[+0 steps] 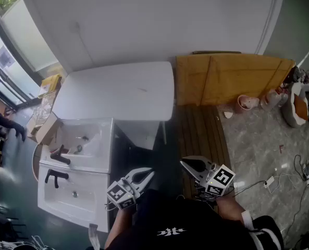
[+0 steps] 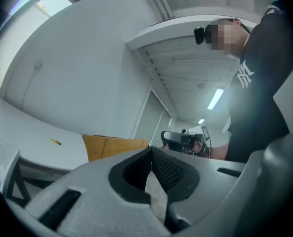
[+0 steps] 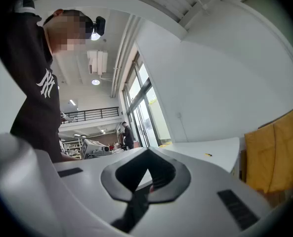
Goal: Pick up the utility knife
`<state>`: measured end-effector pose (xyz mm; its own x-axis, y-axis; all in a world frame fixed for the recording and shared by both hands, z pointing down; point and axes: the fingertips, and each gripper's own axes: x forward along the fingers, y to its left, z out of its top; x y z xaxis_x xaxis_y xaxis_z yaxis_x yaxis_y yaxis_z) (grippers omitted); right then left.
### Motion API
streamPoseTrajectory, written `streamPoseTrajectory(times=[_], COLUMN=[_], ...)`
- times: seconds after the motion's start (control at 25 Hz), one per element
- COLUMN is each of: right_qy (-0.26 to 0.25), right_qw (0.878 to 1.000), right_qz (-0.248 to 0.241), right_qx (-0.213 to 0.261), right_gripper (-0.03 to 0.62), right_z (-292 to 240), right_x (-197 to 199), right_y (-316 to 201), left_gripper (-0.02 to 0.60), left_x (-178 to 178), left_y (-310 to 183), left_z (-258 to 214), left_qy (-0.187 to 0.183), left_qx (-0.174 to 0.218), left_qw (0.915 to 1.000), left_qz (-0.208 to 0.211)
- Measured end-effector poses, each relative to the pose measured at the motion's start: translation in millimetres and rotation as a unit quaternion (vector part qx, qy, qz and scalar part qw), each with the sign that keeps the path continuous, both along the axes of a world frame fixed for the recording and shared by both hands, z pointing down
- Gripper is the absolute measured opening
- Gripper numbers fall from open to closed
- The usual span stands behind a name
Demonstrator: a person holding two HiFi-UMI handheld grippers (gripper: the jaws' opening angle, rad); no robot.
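utility knife [image 1: 143, 90] lying on white table [image 1: 102, 98], untouched.
washbasins [image 1: 99, 165] stand at the far left; left gripper [image 1: 149, 174] sits low by the person's body, jaws together, nothing between them; the knife shows as a small yellow mark well beyond both grippers; right gripper [image 1: 183, 163] is level, also closed and empty; brown cardboard [image 1: 232, 79] stands at the right.

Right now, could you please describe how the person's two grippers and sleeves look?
Both the left gripper and the right gripper have pale grey, pointed shells with black textured pads inside the jaws. Each carries a cube of black-and-white square markers. The person wears a black top with a white emblem.
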<state>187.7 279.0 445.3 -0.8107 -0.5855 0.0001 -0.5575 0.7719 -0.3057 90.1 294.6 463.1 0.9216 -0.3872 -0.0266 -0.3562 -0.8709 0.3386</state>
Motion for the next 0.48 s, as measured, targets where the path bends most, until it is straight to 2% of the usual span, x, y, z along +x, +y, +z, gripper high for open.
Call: streamPoseTrajectory(times=[0.12, 0.28, 0.36, 0.48], right_qy=[-0.006, 0.006, 0.016, 0.048], right_qw=[1.000, 1.000, 1.000, 0.999], right_qz=[-0.003, -0.013, -0.014, -0.001], right_qx=[0.015, 0.028, 0.022, -0.002], right_gripper=[0.003, 0.003, 0.003, 0.003], right_z=[-0.1, 14.8, 28.1, 55.1], right_x=[-10.0, -39.5, -59.5, -88.6], right_y=[-50.3, -130.2, -178.8, -268.0], left_gripper=[0.005, 0.005, 0.005, 0.005], left_x=[-11.4, -48.3, -69.2, -93.0], left_y=[-48.1, -130.0, -177.8, -260.9], left_z=[6.8, 28.0, 44.8, 71.7], left_qy=[-0.012, -0.030, -0.043, -0.043], left_qx=[0.005, 0.015, 0.014, 0.000], left_qw=[0.9999, 0.9994, 0.9987, 0.9988], left_qz=[0.009, -0.013, -0.022, -0.022])
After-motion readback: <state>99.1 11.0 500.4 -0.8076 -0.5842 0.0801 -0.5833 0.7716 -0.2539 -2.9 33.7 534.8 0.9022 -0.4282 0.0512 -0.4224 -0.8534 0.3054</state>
